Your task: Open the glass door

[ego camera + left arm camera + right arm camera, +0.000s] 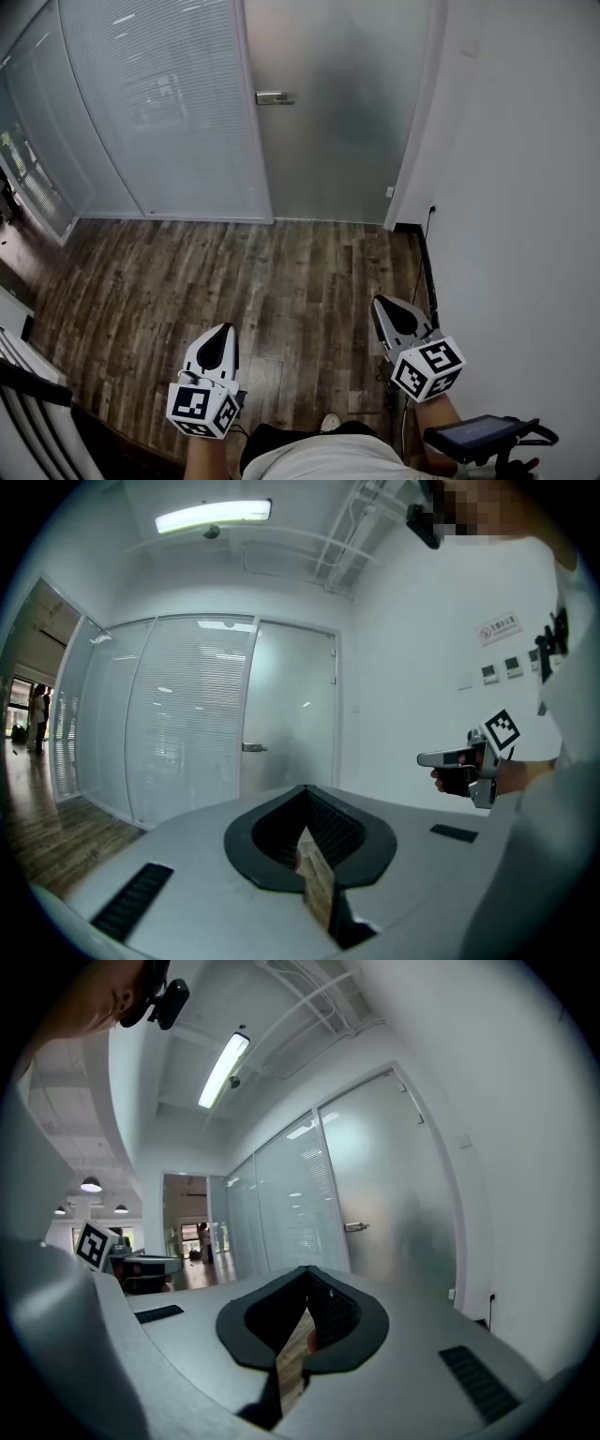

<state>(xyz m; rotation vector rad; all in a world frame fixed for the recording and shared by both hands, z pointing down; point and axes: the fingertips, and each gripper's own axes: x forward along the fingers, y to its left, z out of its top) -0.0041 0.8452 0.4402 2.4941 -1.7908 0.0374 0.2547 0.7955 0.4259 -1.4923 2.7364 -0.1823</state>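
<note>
Closest to the head camera is the person's white shirt (323, 461). Just ahead of it are the left tongs (226, 330) and the right tongs (381, 305), both pointing forward over the wood floor (281, 272). Well past them, at the far end of the floor, stands the glass door (342, 122). It is foggy glass. Its handle (274, 97) sits at its left edge, next to a glass wall (159, 103) with blinds. A white wall (525, 187) runs along the right side. The door looks shut.

In the left gripper view, the left tongs are pressed together with nothing in them. Only a thin strip of floor shows by the tips. The door (292, 714) is far ahead. The right tongs show off to the side, held in a hand (450, 778).

In the right gripper view, the right tongs are pressed together too and hold nothing. The door (398, 1204) and its handle are ahead and a bit to the right, well apart from the tips.

I think the job has hardly begun, because nothing touches the handle. What is left is to walk up, get the handle with one pair of tongs, push it down, and swing the door open.
</note>
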